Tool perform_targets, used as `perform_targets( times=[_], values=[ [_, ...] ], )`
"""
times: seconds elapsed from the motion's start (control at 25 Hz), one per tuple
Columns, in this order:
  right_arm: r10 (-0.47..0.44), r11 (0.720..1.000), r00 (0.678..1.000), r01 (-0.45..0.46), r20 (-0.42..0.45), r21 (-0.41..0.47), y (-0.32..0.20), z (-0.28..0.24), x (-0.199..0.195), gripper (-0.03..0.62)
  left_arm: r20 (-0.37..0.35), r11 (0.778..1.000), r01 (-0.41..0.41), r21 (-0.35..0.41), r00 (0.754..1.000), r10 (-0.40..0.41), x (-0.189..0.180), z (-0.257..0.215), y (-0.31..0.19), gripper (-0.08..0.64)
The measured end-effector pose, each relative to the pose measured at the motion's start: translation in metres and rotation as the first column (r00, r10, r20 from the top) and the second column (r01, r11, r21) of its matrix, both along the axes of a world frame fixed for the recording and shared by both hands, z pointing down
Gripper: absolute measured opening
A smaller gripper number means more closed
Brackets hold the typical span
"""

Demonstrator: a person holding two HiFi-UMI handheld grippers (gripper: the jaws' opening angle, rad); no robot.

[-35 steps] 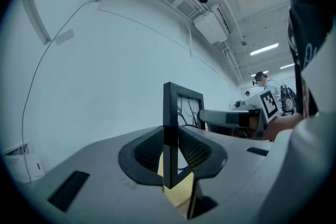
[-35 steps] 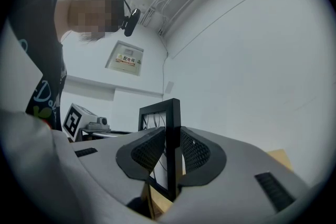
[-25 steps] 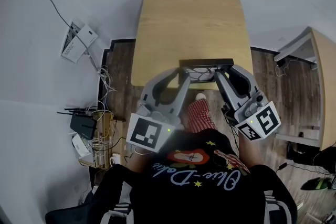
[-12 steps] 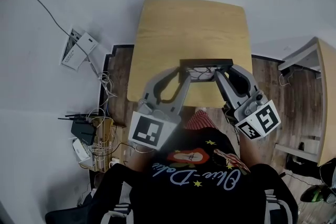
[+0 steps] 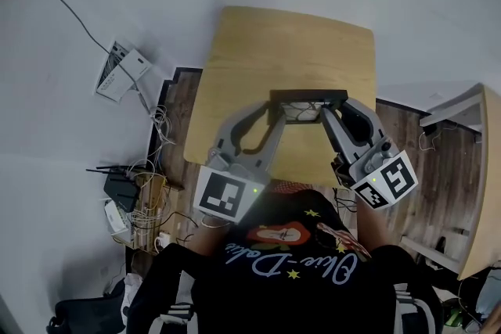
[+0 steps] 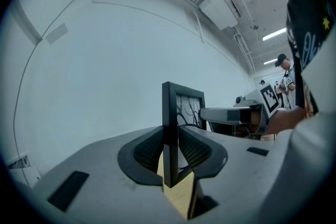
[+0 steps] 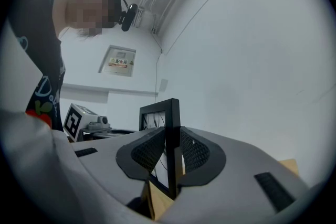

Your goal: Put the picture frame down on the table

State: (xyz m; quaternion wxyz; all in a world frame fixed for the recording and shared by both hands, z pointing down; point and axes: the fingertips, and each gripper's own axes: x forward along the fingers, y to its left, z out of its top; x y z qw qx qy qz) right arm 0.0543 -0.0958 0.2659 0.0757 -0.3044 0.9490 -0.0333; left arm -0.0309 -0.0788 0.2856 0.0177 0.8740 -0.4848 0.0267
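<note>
A small black picture frame [image 5: 307, 101] hangs upright over the near half of the wooden table [image 5: 258, 51], held from both ends. My left gripper [image 5: 275, 109] is shut on its left side bar, which stands between the jaws in the left gripper view as the frame [image 6: 170, 128]. My right gripper [image 5: 324, 110] is shut on the right side bar, seen in the right gripper view as the frame [image 7: 171, 139]. The glass shows a thin branch drawing. Whether the frame's lower edge touches the tabletop is hidden.
A tangle of cables, a router [image 5: 121, 188] and white boxes [image 5: 121, 70] lie on the floor to the table's left. A second wooden table [image 5: 479, 168] stands at the right. Other people stand far off in the left gripper view.
Both grippers and the frame have advanced together from the table's near edge to over its near half. The table now reaches closer to the person's body.
</note>
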Motion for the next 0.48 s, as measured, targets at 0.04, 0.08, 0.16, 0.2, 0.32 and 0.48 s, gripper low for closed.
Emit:
perform_targets(
  times=[0.04,0.08,0.16,0.2,0.32,0.48],
  values=[
    [-0.006,1.0,1.0,0.006,0.0,-0.001,-0.005,0.0,0.002,0.069,0.003,1.0,0.006,-0.002,1.0,-0.006,0.002,0.0,-0.004,0.087],
    [-0.011,1.0,1.0,0.011,0.0,-0.003,-0.009,0.001,0.004,0.069,0.006,1.0,0.013,-0.004,1.0,-0.012,0.004,0.001,-0.008,0.087],
    [-0.015,1.0,1.0,0.015,0.003,-0.011,-0.017,0.003,0.009,0.069,0.008,1.0,0.021,-0.006,1.0,-0.021,0.009,0.003,-0.016,0.087],
    [-0.017,1.0,1.0,0.017,0.003,-0.016,-0.021,0.004,0.012,0.069,0.007,1.0,0.024,-0.008,1.0,-0.024,0.012,0.004,-0.019,0.087],
    [-0.027,0.999,1.0,0.027,0.0,-0.027,-0.029,0.009,0.017,0.068,0.008,0.999,0.029,-0.016,1.0,-0.029,0.017,0.009,-0.027,0.087],
    [-0.031,0.998,1.0,0.03,-0.006,-0.05,-0.039,0.018,0.016,0.069,0.016,0.999,0.031,-0.03,0.999,-0.031,0.017,0.017,-0.036,0.089]
  ],
)
